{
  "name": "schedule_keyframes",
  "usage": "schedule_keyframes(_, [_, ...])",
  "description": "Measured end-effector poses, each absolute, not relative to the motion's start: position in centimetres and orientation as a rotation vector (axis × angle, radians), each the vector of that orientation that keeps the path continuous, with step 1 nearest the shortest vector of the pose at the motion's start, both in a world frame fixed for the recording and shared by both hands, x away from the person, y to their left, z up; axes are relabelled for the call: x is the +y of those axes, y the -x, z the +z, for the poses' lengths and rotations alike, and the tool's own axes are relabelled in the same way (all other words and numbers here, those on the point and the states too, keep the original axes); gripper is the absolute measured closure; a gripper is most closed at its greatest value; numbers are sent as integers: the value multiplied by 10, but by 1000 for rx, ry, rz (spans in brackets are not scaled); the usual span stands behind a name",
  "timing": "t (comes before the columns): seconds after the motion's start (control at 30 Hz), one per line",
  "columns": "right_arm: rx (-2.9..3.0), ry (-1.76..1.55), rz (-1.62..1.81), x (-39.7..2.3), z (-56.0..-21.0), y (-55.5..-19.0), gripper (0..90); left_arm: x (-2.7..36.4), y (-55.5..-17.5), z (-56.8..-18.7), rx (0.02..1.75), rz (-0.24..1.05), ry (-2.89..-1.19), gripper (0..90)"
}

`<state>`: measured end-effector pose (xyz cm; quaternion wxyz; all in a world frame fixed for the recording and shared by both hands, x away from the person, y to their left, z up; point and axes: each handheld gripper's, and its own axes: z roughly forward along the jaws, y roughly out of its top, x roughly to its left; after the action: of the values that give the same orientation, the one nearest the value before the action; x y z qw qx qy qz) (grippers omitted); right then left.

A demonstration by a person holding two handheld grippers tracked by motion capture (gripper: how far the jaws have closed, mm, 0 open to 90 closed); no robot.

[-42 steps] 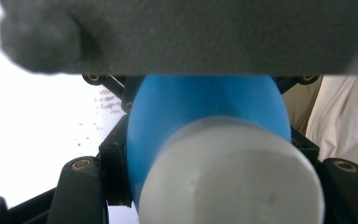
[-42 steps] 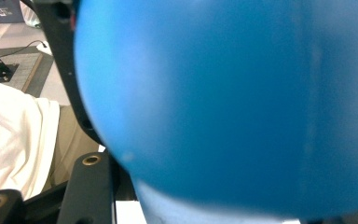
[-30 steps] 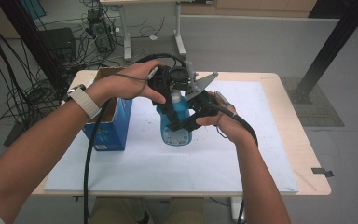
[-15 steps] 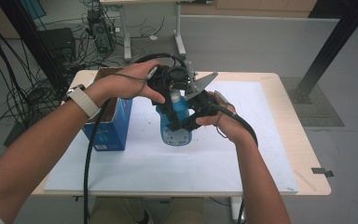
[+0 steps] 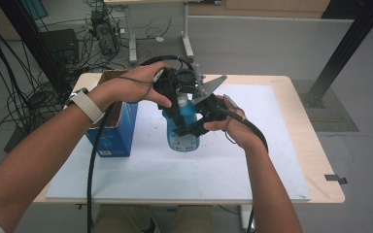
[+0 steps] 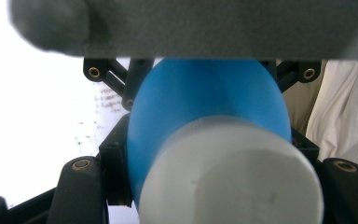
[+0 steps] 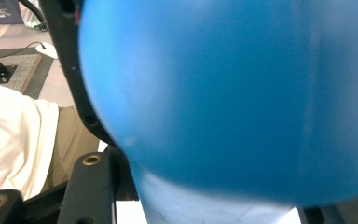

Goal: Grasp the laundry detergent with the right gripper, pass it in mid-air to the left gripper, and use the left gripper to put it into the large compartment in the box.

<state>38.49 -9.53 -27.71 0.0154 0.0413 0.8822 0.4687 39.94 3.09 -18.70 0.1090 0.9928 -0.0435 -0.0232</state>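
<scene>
A blue plastic bottle [image 5: 185, 132] with a white cap stands on the white mat [image 5: 145, 177] at mid-table. My left gripper [image 5: 177, 106] comes down from above and is shut on the bottle's top. In the left gripper view the white cap [image 6: 233, 175] and the blue shoulder [image 6: 205, 100] sit between its black jaws. My right gripper [image 5: 195, 127] reaches in from the right and is shut on the bottle's body, whose blue wall [image 7: 233, 93] lies right before the lens in the right gripper view. A label covers the bottle's lower front.
An open blue cardboard box [image 5: 114, 130] stands just left of the bottle, under my left forearm. The mat covers most of the wooden table [image 5: 323, 145]. Cables and desk legs lie on the floor beyond the far edge.
</scene>
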Motion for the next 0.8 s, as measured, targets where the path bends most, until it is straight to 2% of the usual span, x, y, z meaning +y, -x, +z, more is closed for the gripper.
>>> schedule_keyframes(0.8, [2743, -120, 1468, -93, -278, -385, 429, 33, -400, -187, -121, -71, -2922, 373])
